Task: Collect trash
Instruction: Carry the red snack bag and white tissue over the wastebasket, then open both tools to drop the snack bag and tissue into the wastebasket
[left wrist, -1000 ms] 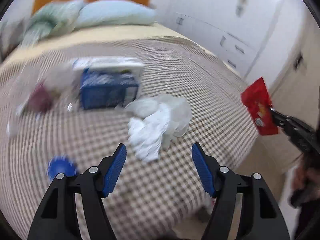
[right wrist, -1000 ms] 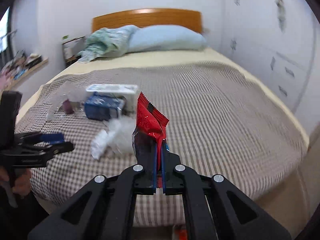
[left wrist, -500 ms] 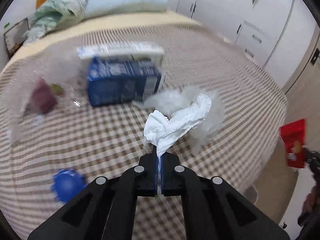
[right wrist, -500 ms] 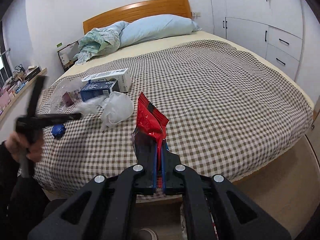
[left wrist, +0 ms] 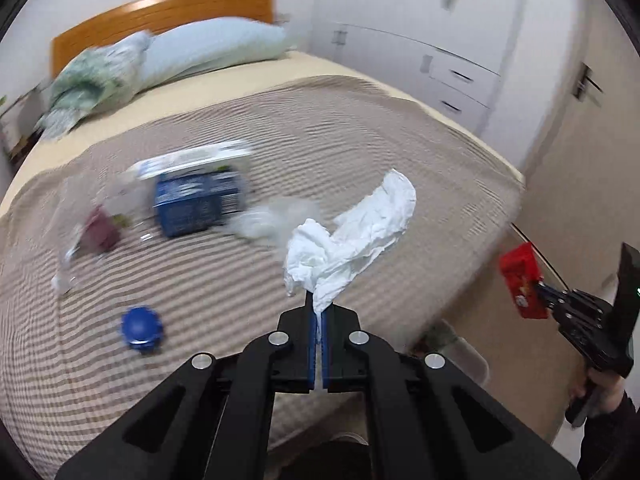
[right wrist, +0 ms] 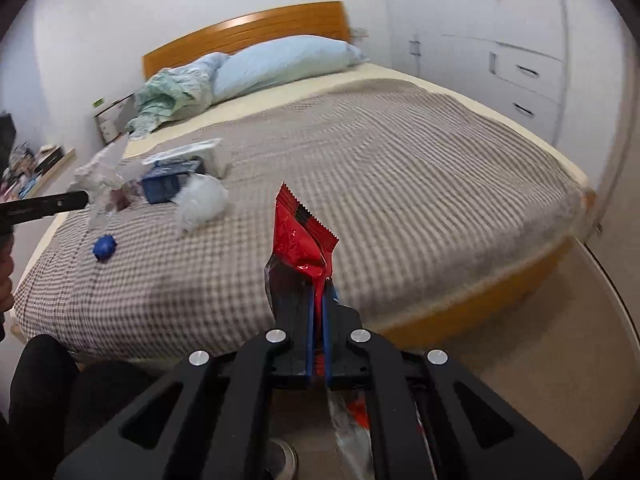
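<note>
Left gripper (left wrist: pixel 319 312) clamped tight on a crumpled white tissue (left wrist: pixel 352 236), lifted off the checkered bedspread (left wrist: pixel 360 136). Right gripper (right wrist: pixel 318 300) pinching a red snack wrapper (right wrist: pixel 302 236). Blue cap (left wrist: pixel 141 327) lying around 8 o'clock from the tissue.

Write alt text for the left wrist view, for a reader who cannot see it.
The left tongs, shut, hold a crumpled white tissue above a bed with a checked blanket. On the blanket lie a blue box, a blue cap and clear plastic; at the right edge, the right tongs grip a red wrapper.
</note>
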Motion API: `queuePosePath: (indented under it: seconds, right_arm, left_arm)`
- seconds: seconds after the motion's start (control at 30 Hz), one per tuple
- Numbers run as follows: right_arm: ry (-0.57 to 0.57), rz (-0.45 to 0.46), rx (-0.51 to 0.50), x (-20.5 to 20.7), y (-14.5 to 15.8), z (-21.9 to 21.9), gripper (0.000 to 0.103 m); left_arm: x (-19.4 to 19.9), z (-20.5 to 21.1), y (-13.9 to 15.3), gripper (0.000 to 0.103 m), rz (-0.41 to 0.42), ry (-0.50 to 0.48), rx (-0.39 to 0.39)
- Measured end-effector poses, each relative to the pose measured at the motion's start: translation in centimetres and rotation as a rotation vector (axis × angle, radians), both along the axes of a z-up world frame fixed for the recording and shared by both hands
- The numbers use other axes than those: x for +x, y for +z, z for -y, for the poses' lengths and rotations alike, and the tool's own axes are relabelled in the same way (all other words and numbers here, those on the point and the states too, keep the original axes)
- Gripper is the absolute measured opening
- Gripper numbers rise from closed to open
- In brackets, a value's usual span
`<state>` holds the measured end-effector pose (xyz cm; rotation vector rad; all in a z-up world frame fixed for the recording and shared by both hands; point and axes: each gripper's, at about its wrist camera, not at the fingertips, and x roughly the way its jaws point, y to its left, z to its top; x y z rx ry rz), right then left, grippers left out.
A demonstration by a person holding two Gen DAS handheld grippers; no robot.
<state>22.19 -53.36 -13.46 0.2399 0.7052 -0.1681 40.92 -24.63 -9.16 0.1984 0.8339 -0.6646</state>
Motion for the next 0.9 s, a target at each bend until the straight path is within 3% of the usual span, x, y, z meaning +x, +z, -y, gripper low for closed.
queuePosePath:
  seconds: [0.2,0.4,0.57,0.63,0.77,0.9]
  right_arm:
    - [-0.106,-0.086,-0.015,-5.3,-3.6,3.3,0.004]
    - [-0.209,-0.156,0.053,-10.1,-7.8,6.4,0.004]
    - [-0.252,-0.223,0.147,-11.6,-12.7,8.0,0.004]
    - [-0.284,-0.282,0.202,-11.3,-16.3,8.7,0.004]
    - [-0.337,-0.385,0.285,-10.0,-21.8,9.3,0.004]
    - [-0.374,-0.438,0.339,-8.1,-25.4,9.5,0.004]
  left_arm:
    - [-5.2,6.9,-2.0,0.000,-0.027,-0.161,0.021]
    - [-9.6,13.8,-6.2,0.000,-0.111,-0.331,0.099]
    - [-11.8,19.1,-11.8,0.000,-0.209,-0.479,0.212]
    - [-12.3,21.0,-14.8,0.000,-0.281,-0.529,0.255]
    - [-12.6,24.0,-22.0,0.000,-0.352,-0.545,0.409]
    - [-12.3,25.8,-27.7,0.000,-0.421,-0.532,0.482]
